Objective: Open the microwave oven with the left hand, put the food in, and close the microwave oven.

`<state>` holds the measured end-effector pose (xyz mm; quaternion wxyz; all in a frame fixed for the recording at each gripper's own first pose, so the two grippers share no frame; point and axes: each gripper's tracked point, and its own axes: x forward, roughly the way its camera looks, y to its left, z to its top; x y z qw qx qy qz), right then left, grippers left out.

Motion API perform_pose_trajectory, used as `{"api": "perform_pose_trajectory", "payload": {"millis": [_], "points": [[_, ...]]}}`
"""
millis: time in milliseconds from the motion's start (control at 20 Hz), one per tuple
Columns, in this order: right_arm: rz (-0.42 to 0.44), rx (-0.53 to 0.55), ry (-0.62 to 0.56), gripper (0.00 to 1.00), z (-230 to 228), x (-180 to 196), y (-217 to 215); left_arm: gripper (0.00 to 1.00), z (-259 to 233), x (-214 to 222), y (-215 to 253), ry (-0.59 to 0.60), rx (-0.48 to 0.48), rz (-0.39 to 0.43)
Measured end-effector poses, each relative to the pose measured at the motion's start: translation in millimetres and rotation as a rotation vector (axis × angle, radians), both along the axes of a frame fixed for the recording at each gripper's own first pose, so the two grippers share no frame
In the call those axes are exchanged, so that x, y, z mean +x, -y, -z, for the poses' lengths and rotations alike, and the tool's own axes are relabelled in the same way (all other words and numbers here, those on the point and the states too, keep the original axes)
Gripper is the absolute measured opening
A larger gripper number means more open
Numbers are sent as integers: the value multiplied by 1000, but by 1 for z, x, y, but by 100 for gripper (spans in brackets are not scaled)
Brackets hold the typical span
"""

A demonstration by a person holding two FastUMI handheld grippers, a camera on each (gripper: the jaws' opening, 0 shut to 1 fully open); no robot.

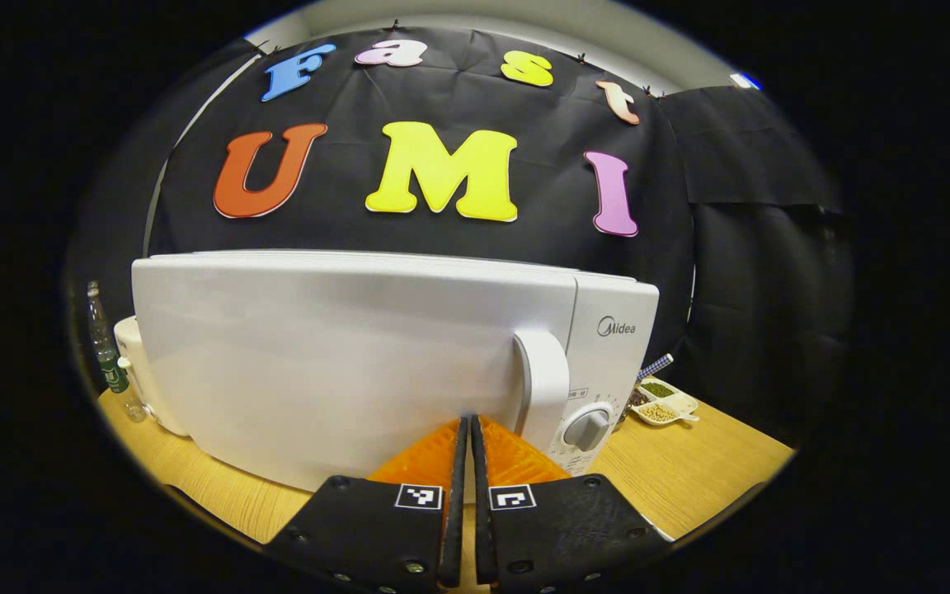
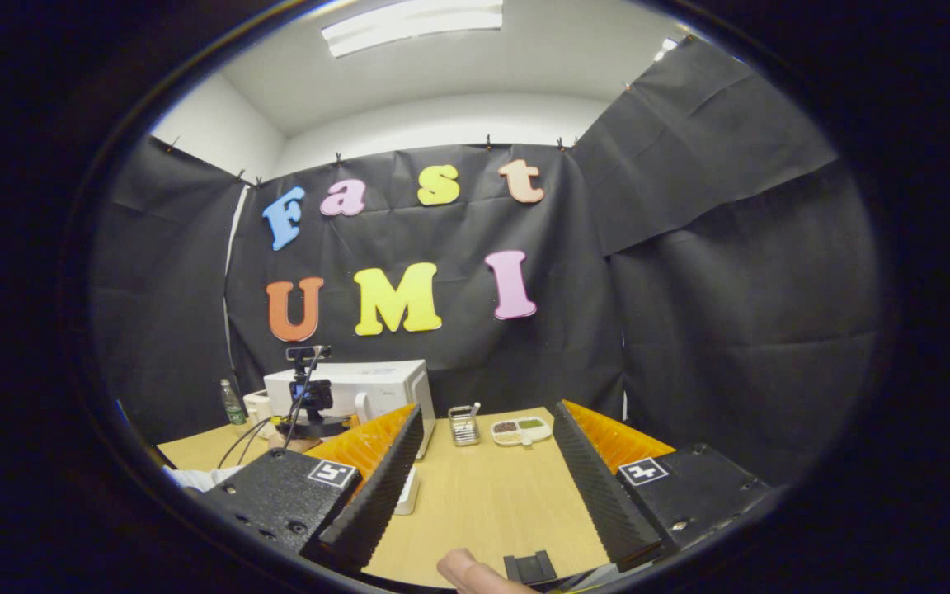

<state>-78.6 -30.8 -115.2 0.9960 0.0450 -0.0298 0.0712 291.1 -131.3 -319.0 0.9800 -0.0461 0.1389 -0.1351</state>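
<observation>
A white microwave (image 1: 343, 355) stands on the wooden table (image 1: 689, 462) with its door closed; the upright handle (image 1: 543, 388) sits at the door's right edge beside a grey dial (image 1: 587, 429). My left gripper (image 1: 465, 421) is shut with nothing in it, its tips just in front of the door, left of the handle. In the right gripper view the microwave (image 2: 376, 384) is far off at the left. My right gripper (image 2: 487, 408) is open wide over the table (image 2: 483, 503) and holds nothing. A divided dish of beans (image 2: 521, 429) lies beyond it.
The bean dish (image 1: 663, 402) is right of the microwave. A bottle (image 1: 104, 346) and a white appliance (image 1: 130, 363) stand at its left. A clear container (image 2: 464, 425), a white object (image 2: 407, 492), the left gripper's camera (image 2: 310, 394), a sleeve (image 2: 195, 477) and a fingertip (image 2: 467, 569) show.
</observation>
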Motion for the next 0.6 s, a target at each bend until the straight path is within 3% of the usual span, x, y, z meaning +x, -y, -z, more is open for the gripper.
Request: {"api": "perform_pose_trajectory", "payload": {"millis": [150, 200, 250, 300, 350, 400, 450, 550, 600], "points": [[11, -10, 1, 100, 0, -4, 2, 1, 16, -7, -1, -63, 10, 15], [11, -13, -3, 90, 0, -5, 1, 2, 21, -13, -3, -92, 16, 17], [15, -19, -12, 100, 1, -5, 0, 2, 20, -20, -6, -96, 24, 16], [27, -33, -30, 100, 2, -5, 0, 1, 15, -28, -11, -79, 30, 12], [47, -52, -36, 90, 1, -5, 3, 1, 7, -39, -15, -58, 19, 14], [61, -71, -29, 100, -7, -6, 2, 1, 2, -51, -17, -54, 7, 22], [70, -75, -20, 90, -13, -8, 1, 1, -4, -62, -26, -48, 8, 10], [70, -79, -15, 90, -18, -12, -8, 1, -22, -84, -37, -44, -22, 7], [65, -80, -17, 100, -18, -14, -13, 1, -35, -95, -45, -37, -41, 7]]}}
